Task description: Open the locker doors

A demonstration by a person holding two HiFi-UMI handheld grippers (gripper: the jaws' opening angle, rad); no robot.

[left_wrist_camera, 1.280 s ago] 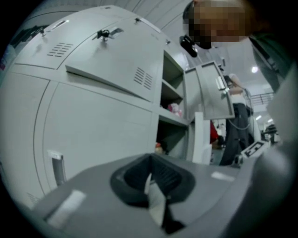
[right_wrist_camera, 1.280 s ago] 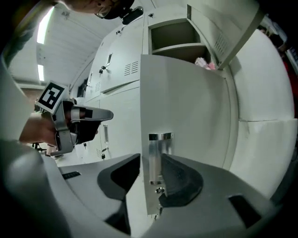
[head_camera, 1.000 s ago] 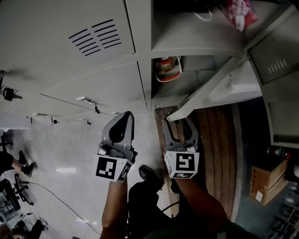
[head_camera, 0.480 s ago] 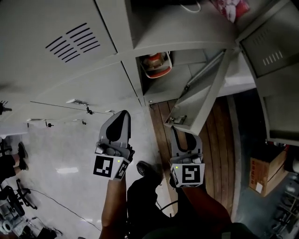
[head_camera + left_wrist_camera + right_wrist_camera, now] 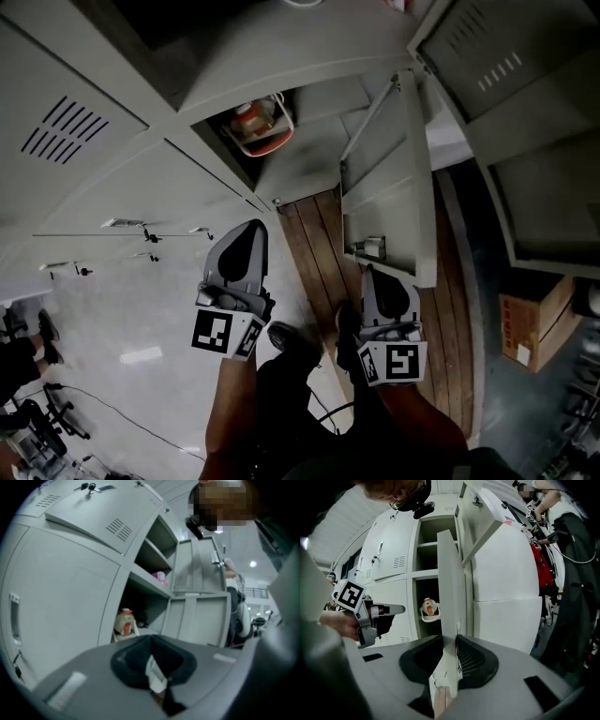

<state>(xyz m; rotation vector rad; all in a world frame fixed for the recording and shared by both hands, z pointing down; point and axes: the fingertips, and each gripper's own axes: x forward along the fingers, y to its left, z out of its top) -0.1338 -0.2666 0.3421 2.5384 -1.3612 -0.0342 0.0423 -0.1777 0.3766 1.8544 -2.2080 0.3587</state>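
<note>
The right gripper (image 5: 382,274), its jaws just closed onto the lower locker door (image 5: 394,187) at its free edge, holds it half open. The left gripper (image 5: 242,234) has its jaws together and idle. The left-hand doors (image 5: 112,141) are not yet opened.

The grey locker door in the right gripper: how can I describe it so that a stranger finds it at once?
In the bank of grey metal lockers, find the open lower compartment holding an orange-and-white container. To its right hangs the grey door, swung wide over the wooden planks. Only its free edge is pinched by the right gripper, whose jaws have just been closing.
</note>
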